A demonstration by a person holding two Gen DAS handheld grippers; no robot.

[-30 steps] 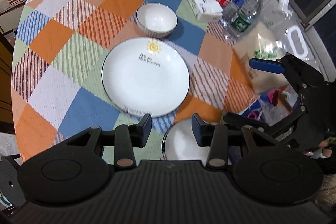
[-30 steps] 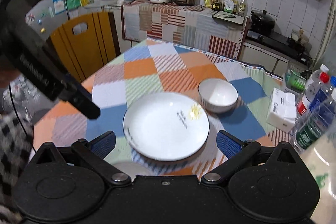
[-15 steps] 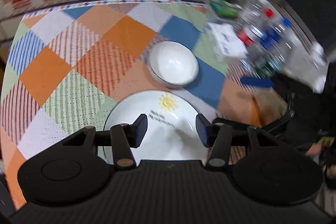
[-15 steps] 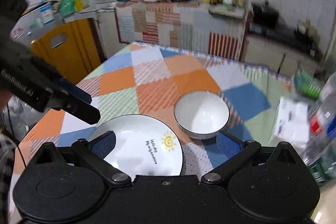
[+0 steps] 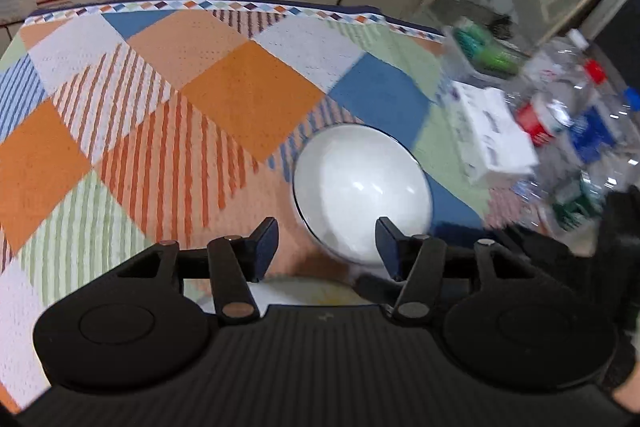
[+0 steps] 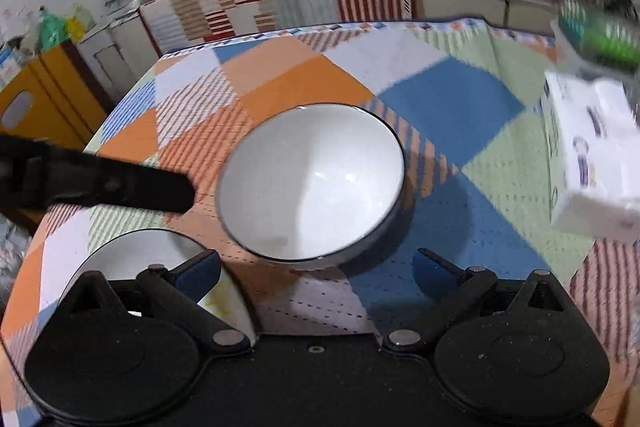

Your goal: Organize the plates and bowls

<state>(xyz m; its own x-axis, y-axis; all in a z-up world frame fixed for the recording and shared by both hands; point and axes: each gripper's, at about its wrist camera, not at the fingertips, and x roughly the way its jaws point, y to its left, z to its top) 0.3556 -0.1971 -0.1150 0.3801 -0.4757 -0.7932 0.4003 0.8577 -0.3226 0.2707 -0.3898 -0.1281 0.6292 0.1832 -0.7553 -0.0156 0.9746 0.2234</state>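
The white bowl (image 6: 314, 183) sits upright on the checked tablecloth (image 6: 440, 99), toward the right half of the table, and it fills the middle of my right camera. Its rim is dark and its inside is bare. In my left camera the same bowl (image 5: 362, 191) lies just ahead of the right-hand finger.

The white plate (image 6: 132, 255) lies flat beside the bowl, nearer to me and to the left, close to it but apart. A yellow print shows at its edge. Most of the plate is hidden under my tools in both views; from the left camera I see only a sliver of it (image 5: 304, 293) below the fingers.

My left gripper (image 5: 326, 245) has just been opening its jaws. They stand partly apart with nothing between them, above the cloth just short of the bowl. My right gripper (image 6: 316, 273) has its jaws spread wide and bare, hanging over the cloth on the near side of the bowl, and the pads touch nothing.

To the right of the bowl stands a white tissue box (image 6: 592, 163), blurred. Beyond it I make out plastic bottles (image 5: 568, 115), also blurred. Kitchen counters run along the far wall.
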